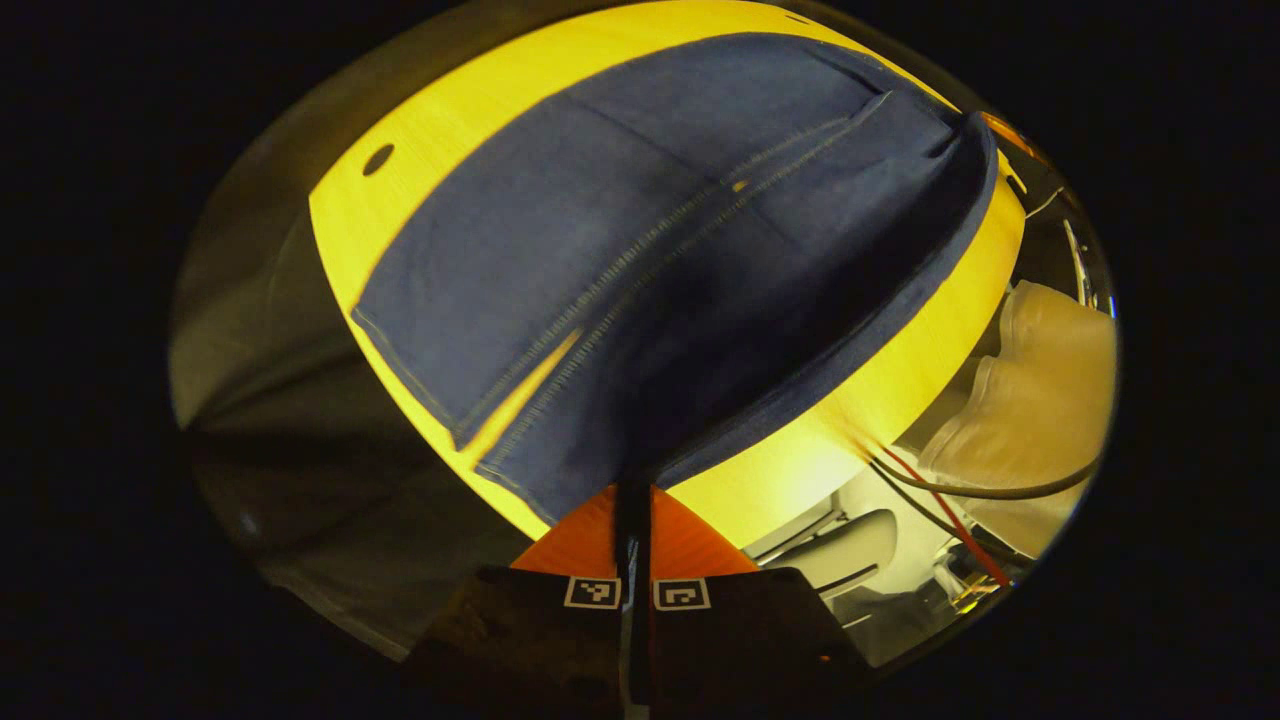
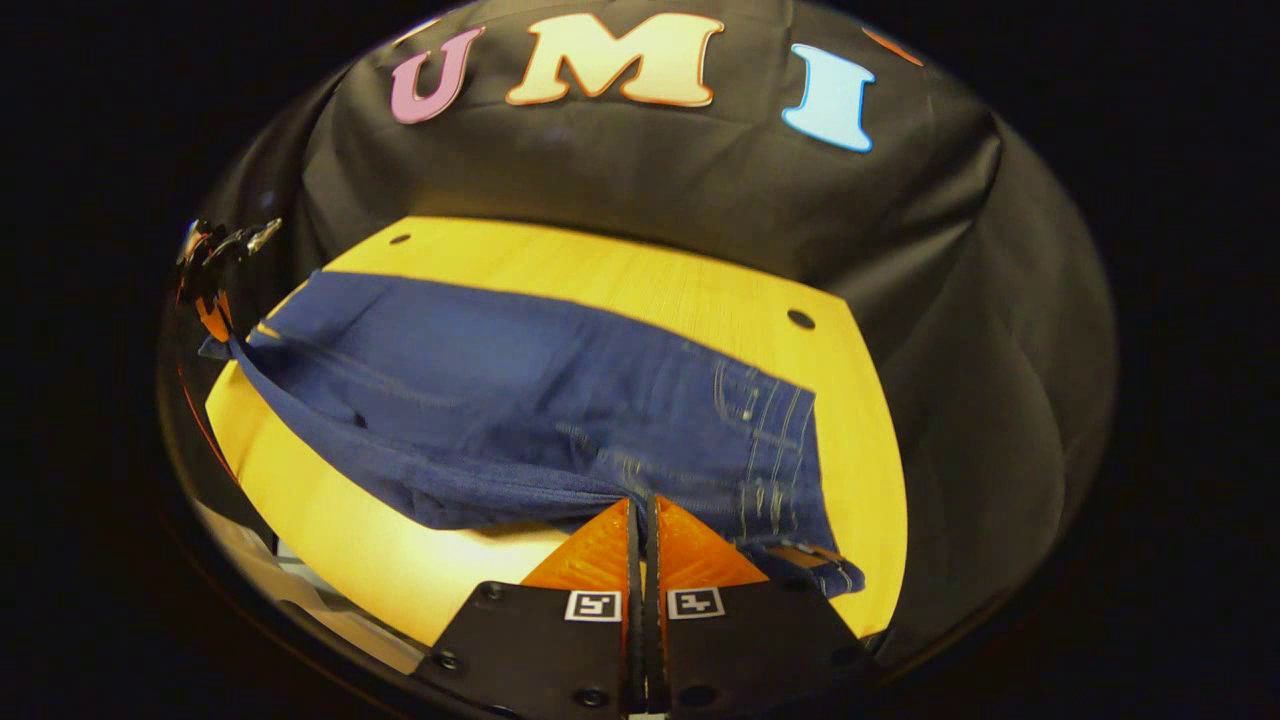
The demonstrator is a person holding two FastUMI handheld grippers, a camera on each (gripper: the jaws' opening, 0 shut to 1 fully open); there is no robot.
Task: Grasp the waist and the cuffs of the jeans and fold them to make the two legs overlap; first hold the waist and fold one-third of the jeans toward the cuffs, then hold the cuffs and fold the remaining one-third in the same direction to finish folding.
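The dark blue denim jeans [image 2: 520,400] lie spread across the yellow wooden counter [image 2: 690,290], filling mid-frame. The left claw [image 1: 632,500] pinches the cuff hem at bottom centre; the right claw [image 2: 640,510] pinches the waist edge.

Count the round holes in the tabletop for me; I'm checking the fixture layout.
2 in the right gripper view: one hole near the far left corner of the table, one hole near the far right. The jeans may hide others.

Matt denim jeans [image 2: 520,400], wood-grain table [image 2: 680,285]
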